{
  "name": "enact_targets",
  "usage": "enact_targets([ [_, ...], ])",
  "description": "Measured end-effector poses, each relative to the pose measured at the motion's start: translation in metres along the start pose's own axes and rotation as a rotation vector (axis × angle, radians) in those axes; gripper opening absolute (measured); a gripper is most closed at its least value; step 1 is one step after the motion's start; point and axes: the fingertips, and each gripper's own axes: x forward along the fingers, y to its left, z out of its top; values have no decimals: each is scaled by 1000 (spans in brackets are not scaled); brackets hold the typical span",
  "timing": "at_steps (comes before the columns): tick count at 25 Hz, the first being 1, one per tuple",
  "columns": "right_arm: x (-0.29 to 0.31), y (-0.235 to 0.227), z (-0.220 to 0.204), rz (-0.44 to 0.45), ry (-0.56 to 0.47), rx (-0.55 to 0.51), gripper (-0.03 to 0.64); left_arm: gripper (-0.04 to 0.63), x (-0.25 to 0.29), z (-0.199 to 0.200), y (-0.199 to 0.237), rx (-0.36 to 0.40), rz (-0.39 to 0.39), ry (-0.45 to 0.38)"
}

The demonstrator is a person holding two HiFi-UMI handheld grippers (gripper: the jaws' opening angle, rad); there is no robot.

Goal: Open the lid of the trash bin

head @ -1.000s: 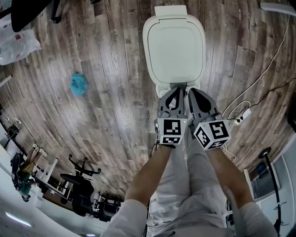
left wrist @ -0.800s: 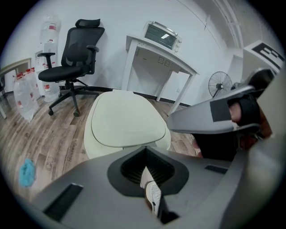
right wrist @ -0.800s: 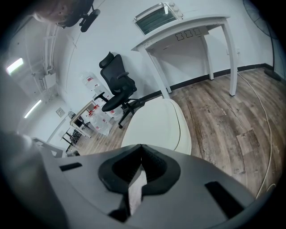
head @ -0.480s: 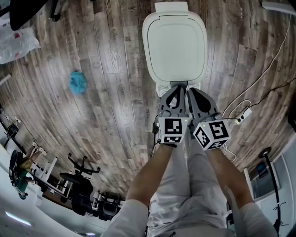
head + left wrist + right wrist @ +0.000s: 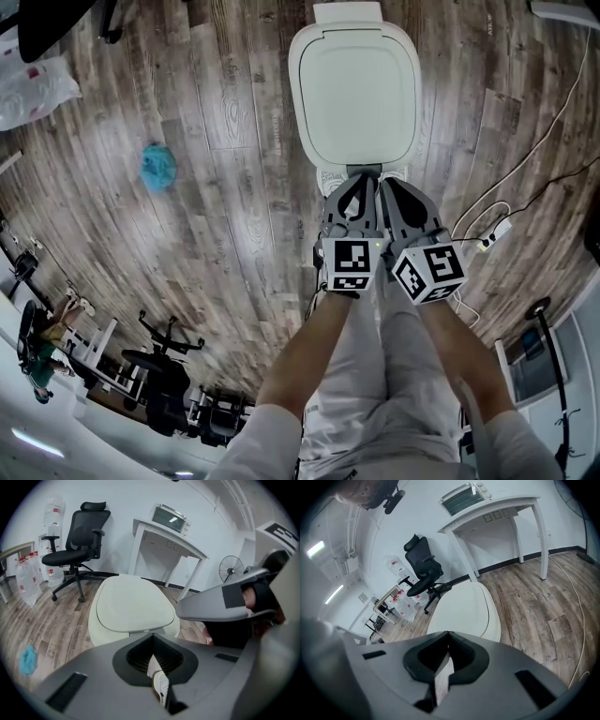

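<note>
Grey-brown wood-grain planks (image 5: 216, 187) cover the floor, and a crumpled blue scrap (image 5: 158, 169) lies well left of the trash bin (image 5: 100, 631). The bin's smooth cream lid (image 5: 353, 94), a rounded rectangle, sits flat and closed. The left gripper (image 5: 354, 186) and right gripper (image 5: 388, 186) hover side by side at its near edge, each with its jaws pressed together on nothing. A black mesh office chair (image 5: 77, 545) and a white table (image 5: 168, 534) stand by the white wall.

No readable text, label, brand or number in any view
</note>
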Motion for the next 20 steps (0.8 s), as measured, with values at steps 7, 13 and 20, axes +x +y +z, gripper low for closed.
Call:
enact_targets([
  [7, 2, -4, 0, -10, 2, 1, 17, 0, 0, 0, -1, 21, -4, -5],
  [13, 3, -1, -3, -4, 7, -1, 17, 0, 0, -1, 0, 19, -1, -10],
  [20, 2, -3, -3, -9, 4, 3, 17, 0, 0, 0, 0, 15, -5, -19],
])
